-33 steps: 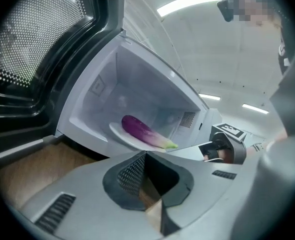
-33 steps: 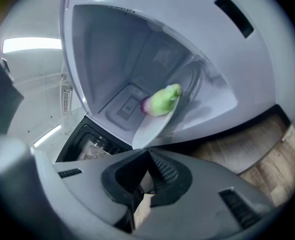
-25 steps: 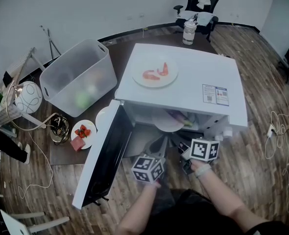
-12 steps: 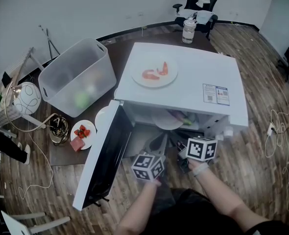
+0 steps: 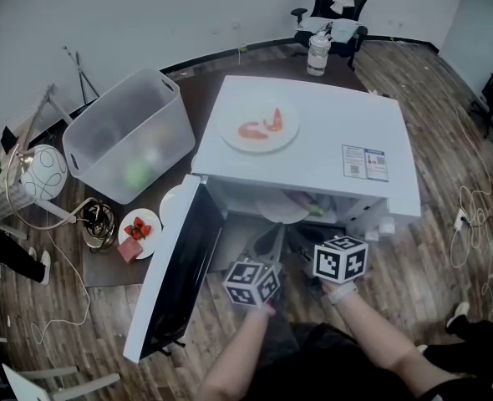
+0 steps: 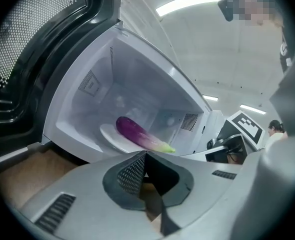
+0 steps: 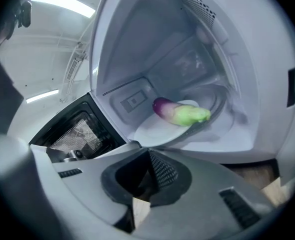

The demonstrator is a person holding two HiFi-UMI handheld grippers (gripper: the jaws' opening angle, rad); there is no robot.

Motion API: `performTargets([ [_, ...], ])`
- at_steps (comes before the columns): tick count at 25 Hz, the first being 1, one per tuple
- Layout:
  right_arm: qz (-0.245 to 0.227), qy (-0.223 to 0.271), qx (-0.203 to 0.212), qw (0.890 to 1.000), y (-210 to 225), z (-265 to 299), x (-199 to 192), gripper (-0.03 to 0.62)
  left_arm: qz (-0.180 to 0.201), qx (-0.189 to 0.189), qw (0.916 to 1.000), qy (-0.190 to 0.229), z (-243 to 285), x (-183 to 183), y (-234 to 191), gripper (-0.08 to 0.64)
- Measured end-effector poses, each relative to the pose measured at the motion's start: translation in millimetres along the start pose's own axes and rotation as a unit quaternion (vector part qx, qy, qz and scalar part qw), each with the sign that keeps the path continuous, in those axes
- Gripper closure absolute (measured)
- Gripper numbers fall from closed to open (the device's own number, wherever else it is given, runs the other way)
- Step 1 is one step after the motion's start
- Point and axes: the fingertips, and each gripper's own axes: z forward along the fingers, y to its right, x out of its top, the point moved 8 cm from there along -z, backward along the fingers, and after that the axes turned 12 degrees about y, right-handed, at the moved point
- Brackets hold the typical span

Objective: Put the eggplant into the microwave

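Note:
The purple eggplant with its green end lies on a white plate inside the open white microwave. The right gripper view shows the same eggplant on that plate. My left gripper is shut and empty, just outside the cavity's front edge. My right gripper is shut too, with nothing between its tips, and also sits in front of the opening. In the head view both grippers hover below the microwave's mouth, left gripper beside right gripper.
The microwave door hangs wide open to the left. A plate with shrimp sits on the microwave's top. To the left are a clear plastic bin and a plate of strawberries. A bottle and an office chair stand behind.
The right gripper has rolled a little about its own axis, tilting its marker cube. The left gripper has barely shifted. The eggplant stays on the plate inside.

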Motion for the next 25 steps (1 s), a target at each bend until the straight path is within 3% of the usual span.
performTargets([
  [25, 0.019, 0.010, -0.020, 1.000, 6, 16, 12, 0.591, -0.009, 0.004, 0.9999, -0.004, 10, 4, -9, 0.560],
])
